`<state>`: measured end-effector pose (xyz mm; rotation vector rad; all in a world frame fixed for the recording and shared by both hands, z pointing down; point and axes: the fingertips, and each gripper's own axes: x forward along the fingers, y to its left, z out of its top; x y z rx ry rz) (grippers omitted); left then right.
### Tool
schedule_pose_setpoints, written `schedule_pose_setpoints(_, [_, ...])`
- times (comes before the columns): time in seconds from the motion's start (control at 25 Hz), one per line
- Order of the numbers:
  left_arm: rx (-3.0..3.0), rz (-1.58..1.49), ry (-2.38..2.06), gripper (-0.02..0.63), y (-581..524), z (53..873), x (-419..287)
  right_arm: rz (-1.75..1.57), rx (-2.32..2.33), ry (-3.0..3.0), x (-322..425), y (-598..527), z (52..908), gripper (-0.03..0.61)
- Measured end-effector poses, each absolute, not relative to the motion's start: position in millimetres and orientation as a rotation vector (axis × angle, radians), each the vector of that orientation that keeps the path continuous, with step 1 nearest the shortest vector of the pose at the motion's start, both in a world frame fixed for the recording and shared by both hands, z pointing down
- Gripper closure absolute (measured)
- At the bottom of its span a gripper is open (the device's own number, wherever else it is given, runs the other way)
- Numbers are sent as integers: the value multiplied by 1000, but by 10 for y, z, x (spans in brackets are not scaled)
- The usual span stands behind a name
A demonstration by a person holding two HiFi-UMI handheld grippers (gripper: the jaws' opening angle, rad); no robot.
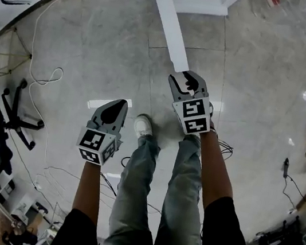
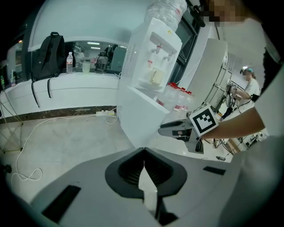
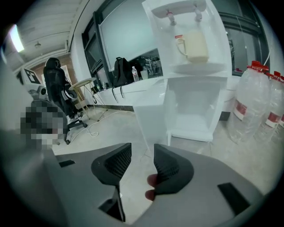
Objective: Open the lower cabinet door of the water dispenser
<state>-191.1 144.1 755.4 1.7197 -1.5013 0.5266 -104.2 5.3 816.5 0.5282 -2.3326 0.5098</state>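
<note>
- Right tongs stand moderately apart with nothing between them. Left tongs are closed and empty.
- Lower cabinet door of the water dispenser already stands swung out, edge-on just beyond your right tongs.
- Risk: if you nudge that free edge, the door likely swings back shut.

The grey tiled floor carries the white water dispenser at the far side, with large water bottles standing just right of it. A white cable loops across the left, near a black office chair. A white shoe stands nearest.
</note>
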Motion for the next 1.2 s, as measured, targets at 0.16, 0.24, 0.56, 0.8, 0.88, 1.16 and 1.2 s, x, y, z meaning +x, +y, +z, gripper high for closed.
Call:
schedule_pose_setpoints(0.16, [1711, 520, -1501, 601, 1584, 7577, -2041, 536, 507, -2324, -1222, 211, 8224, 407])
schedule_pose_setpoints(0.24, [1707, 520, -1499, 601, 1654, 7584, -2110, 530, 498, -2319, -1283, 269, 8262, 407])
schedule_pose_setpoints(0.56, [1689, 522, -1504, 601, 1824, 7526, -2345, 539, 425, -2314, -1613, 467, 8230, 410])
schedule_pose_setpoints(0.8, [1673, 522, -1511, 601, 1932, 7469, -2420, 565, 384, -2338, -1765, 585, 8188, 388])
schedule_pose_setpoints(0.88, [1670, 519, -1510, 601, 1957, 7428, -2419, 567, 382, -2335, -1749, 584, 8173, 391])
schedule_pose_setpoints(1.16, [1680, 508, -1490, 601, 1952, 7154, -2289, 597, 400, -2318, -1610, 736, 7854, 419])
schedule_pose_setpoints(1.2, [1684, 507, -1486, 601, 1942, 7074, -2258, 619, 418, -2317, -1564, 759, 7759, 425])
